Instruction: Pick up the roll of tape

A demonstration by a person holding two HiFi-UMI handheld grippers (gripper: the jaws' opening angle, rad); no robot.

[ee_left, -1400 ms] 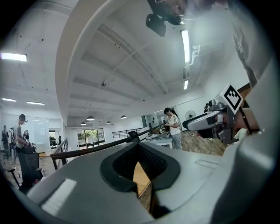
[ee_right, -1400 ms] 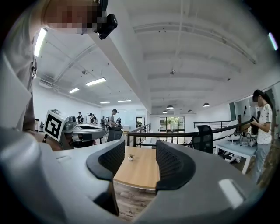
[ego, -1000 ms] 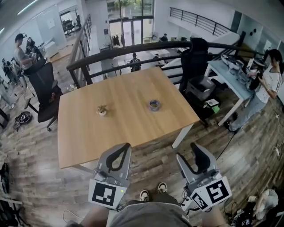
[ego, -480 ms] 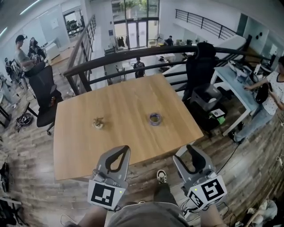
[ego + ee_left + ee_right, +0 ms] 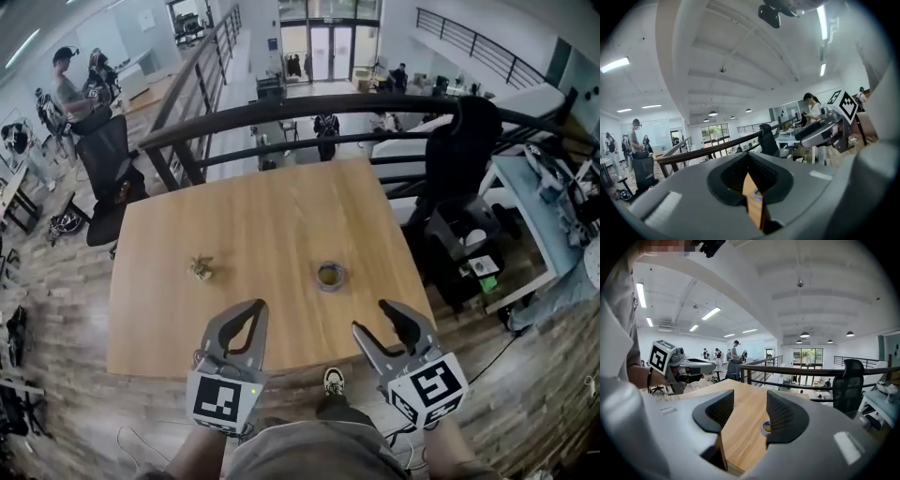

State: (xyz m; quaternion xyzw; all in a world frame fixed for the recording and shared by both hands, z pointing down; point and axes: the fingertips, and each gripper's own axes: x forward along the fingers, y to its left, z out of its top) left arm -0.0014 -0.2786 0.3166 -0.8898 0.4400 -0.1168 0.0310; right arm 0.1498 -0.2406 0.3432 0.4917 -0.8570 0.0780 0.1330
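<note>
Approaching is the step in hand, by my reading: the roll of tape (image 5: 329, 276) lies flat on the wooden surface (image 5: 272, 206), toward its near edge, and neither claw touches it. The right claw (image 5: 375, 319) hovers at that edge, jaws apart with nothing between them; its own view shows the roll ahead, close by the right jaw. The left claw (image 5: 253, 314) hangs alongside, jaws together and empty. The next move likely calls for reaching the right claw forward and down until its jaws straddle the roll's wall, then closing. A small brownish object (image 5: 201, 269) left of the roll is too small to identify.
</note>
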